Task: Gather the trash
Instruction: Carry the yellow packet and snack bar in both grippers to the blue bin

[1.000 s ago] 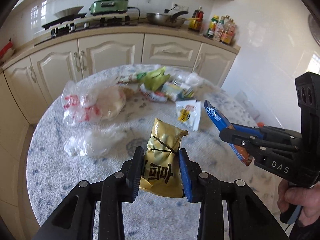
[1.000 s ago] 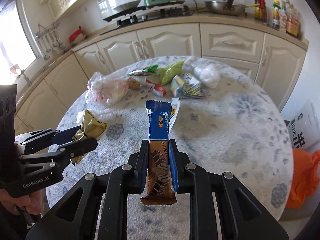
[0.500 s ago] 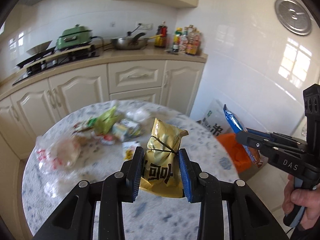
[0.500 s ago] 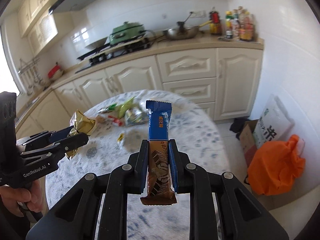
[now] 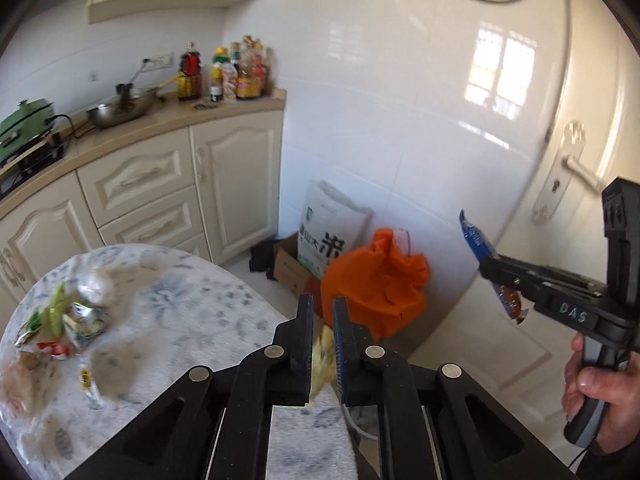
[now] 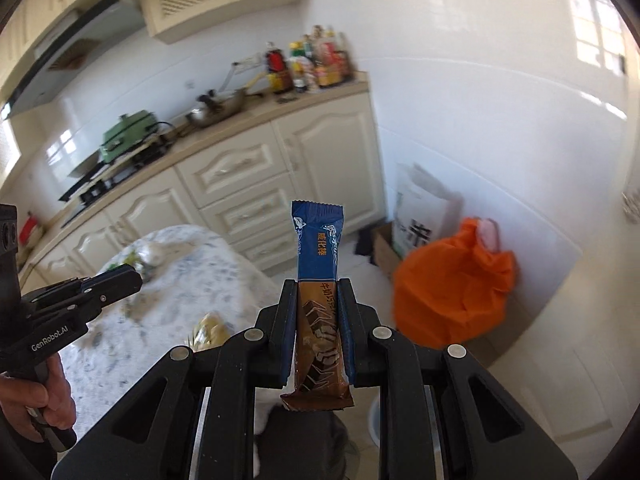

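Observation:
My right gripper (image 6: pixel 318 292) is shut on a blue and brown snack bar wrapper (image 6: pixel 318 248), held upright above the floor; it also shows in the left wrist view (image 5: pixel 486 262). The gold snack bag (image 6: pixel 208 330) is below my left gripper (image 5: pixel 322 308), blurred, seen falling past the table edge; it shows as a yellow blur (image 5: pixel 322 360) between and under the fingers. The left jaws stand a little apart and hold nothing. An orange trash bag (image 5: pixel 376 280) sits on the floor by the wall, ahead of both grippers.
The round table (image 5: pixel 192 320) with a blue-patterned cloth holds several more wrappers (image 5: pixel 64 320) at its far left. A white printed sack (image 5: pixel 328 228) and a cardboard box (image 5: pixel 292 268) stand beside the orange bag. Cabinets and a door (image 5: pixel 580 160) flank the corner.
Both grippers swung right from the table toward the orange bag. The left gripper has let go of the gold bag, which is dropping. The right gripper still holds the bar wrapper.

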A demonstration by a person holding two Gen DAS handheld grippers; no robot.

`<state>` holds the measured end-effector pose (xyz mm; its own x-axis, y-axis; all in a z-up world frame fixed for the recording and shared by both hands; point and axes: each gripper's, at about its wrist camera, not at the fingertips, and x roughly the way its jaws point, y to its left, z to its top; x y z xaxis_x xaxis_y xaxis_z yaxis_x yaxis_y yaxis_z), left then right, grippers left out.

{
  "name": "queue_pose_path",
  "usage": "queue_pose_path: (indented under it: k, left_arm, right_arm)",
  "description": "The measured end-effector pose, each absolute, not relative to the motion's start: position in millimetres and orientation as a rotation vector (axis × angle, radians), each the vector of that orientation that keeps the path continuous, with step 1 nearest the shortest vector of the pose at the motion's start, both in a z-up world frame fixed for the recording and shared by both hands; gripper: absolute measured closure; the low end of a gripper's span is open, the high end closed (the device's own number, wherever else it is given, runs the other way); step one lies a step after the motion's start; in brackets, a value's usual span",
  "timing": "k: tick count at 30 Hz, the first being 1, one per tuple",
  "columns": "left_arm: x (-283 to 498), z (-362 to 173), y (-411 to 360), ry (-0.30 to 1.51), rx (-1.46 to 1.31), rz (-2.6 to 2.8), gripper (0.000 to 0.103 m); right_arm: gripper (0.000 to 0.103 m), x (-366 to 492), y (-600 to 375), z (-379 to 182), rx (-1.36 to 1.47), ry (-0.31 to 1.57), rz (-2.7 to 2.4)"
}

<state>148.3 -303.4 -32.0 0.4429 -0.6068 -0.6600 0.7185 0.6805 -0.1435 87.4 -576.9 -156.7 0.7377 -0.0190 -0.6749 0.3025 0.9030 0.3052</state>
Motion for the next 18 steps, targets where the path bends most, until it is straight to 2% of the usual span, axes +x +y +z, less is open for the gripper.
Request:
queue_pose_path:
  k: [7, 9, 10, 12, 14, 16, 18]
  left_arm:
    - [150.6, -78.1, -336.4, 0.874, 0.223, -0.810, 0.096]
    - [148.3, -80.2, -347.8, 0.888, 0.241, -0.821, 0.091]
    - [146.3, -79.5, -351.7, 0.888, 0.253, -0.822, 0.084]
    - [142.4, -76.9, -357.5, 0.876, 0.272, -0.819, 0.064]
    - [136.3, -74.9, -360.8, 0.856, 0.273, -0.807, 0.024]
    - [132.2, -73.7, -364.1, 0.828, 0.271, -0.790, 0.008]
    - [131.0, -75.2, -367.2, 0.822, 0.282, -0.787, 0.005]
  right_arm:
    - [0.084, 67.6, -602.4, -208.0, 0.501, 0.805, -0.206]
    - [0.084, 64.2, -607.9, -225.1, 0.521, 0.835, -0.219]
    - [0.084, 61.6, -611.0, -232.5, 0.535, 0.842, -0.221]
    - [0.084, 55.5, -616.9, -248.9, 0.554, 0.867, -0.236]
    - [0.084, 50.6, -621.9, -265.8, 0.577, 0.896, -0.245]
    - [0.084, 44.9, -627.3, -284.5, 0.603, 0.930, -0.260]
    - [0.084, 40.1, -634.3, -305.3, 0.640, 0.958, -0.272]
